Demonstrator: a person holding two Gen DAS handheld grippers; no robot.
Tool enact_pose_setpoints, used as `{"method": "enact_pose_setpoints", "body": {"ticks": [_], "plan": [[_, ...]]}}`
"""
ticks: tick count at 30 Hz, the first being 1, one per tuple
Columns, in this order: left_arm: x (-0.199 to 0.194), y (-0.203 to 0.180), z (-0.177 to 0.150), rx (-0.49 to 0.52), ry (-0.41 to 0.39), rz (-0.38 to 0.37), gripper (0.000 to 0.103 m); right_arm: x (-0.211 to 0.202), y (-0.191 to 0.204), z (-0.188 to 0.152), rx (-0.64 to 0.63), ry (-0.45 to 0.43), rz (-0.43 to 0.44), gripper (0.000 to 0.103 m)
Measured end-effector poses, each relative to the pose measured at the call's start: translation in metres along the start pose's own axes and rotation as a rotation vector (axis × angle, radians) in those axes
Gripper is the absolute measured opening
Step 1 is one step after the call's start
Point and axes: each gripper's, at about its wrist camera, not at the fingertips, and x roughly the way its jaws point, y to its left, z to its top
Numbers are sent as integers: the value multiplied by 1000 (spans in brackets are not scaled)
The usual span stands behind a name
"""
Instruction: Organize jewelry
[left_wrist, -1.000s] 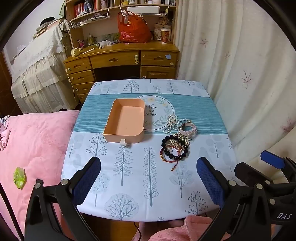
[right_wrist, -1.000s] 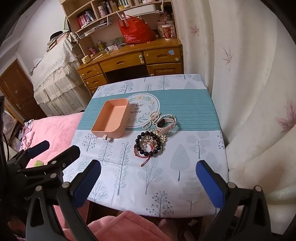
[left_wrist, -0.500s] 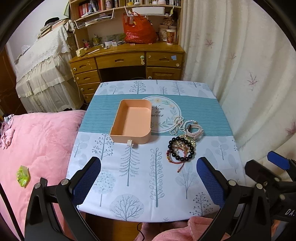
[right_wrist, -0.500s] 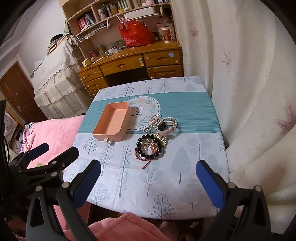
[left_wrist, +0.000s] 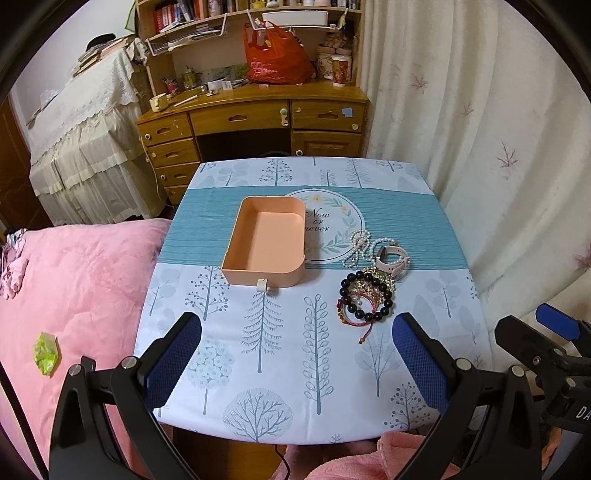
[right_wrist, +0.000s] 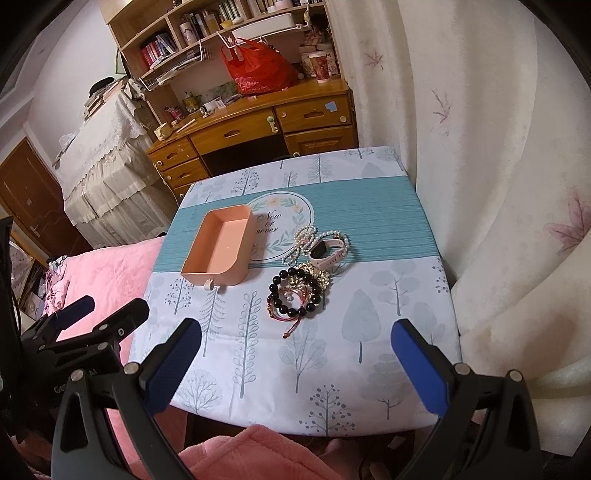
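Hovering left gripper (left_wrist: 297, 349), right gripper (right_wrist: 295, 352), jaws spread

Near tabletop (left_wrist: 280, 369): bare cloth, open approach.
Left: pink tray (left_wrist: 236, 254) blocks.
Right: jewelry heap (left_wrist: 369, 284), curtain (left_wrist: 498, 166) close.

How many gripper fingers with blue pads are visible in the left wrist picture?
3. Two are the left gripper's own fingers, at lower left and lower right; one of the right gripper shows at the right edge.
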Motion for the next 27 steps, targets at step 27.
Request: {"method": "enact_pose_setpoints", "body": {"ticks": [27], "plan": [[31,28,3,116,81,-77,102,4,39,-11,-3,-105,-145,103]]}}
